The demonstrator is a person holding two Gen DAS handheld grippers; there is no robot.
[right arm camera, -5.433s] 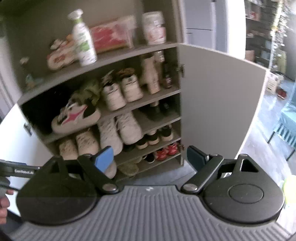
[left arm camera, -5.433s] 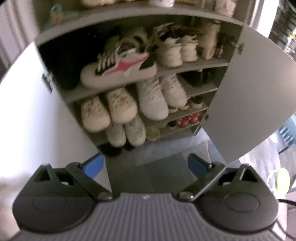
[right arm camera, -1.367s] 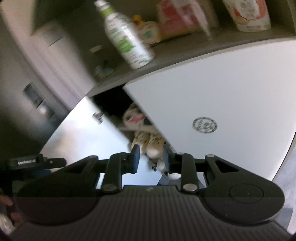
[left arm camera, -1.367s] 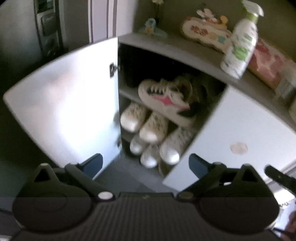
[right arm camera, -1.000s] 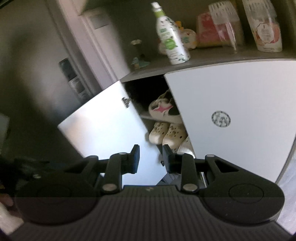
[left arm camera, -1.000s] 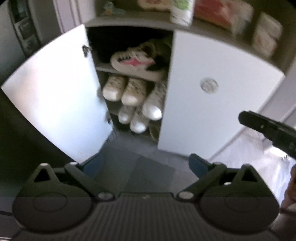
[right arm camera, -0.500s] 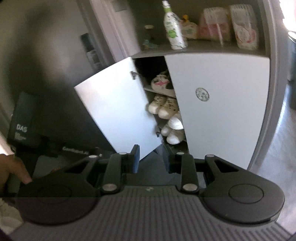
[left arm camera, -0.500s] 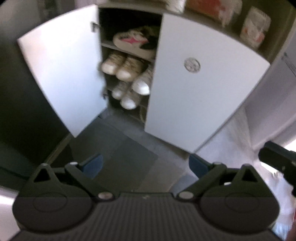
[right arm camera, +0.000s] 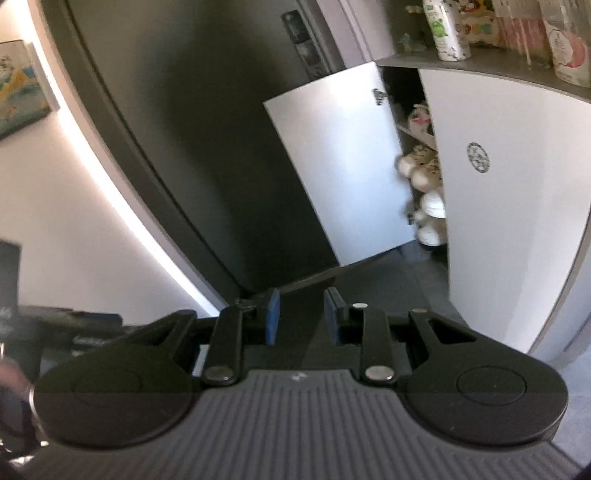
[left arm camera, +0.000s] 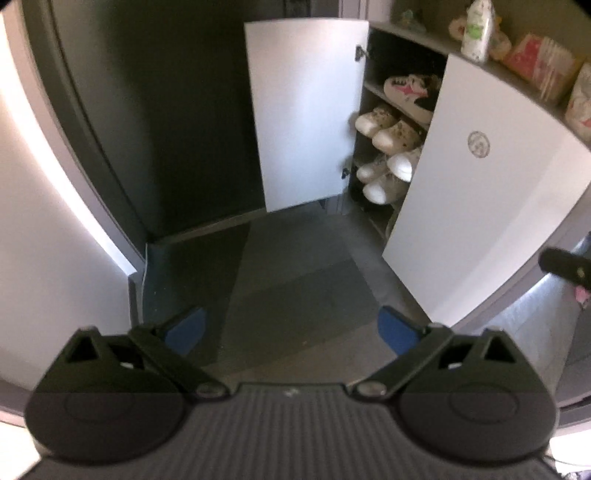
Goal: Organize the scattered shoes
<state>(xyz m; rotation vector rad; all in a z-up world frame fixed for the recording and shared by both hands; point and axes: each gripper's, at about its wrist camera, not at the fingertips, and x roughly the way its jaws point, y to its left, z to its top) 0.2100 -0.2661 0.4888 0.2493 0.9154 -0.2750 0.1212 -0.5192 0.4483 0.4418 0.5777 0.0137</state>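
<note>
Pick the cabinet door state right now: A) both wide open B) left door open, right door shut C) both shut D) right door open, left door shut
B: the left door swings out, exposing shoes on the shelves, while the right door with the round sticker covers its half.

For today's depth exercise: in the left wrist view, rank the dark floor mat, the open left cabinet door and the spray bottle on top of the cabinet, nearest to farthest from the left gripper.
1. Dark floor mat: just ahead of the left gripper.
2. Open left cabinet door: beyond the mat, centre.
3. Spray bottle: top of the cabinet, upper right.
</note>
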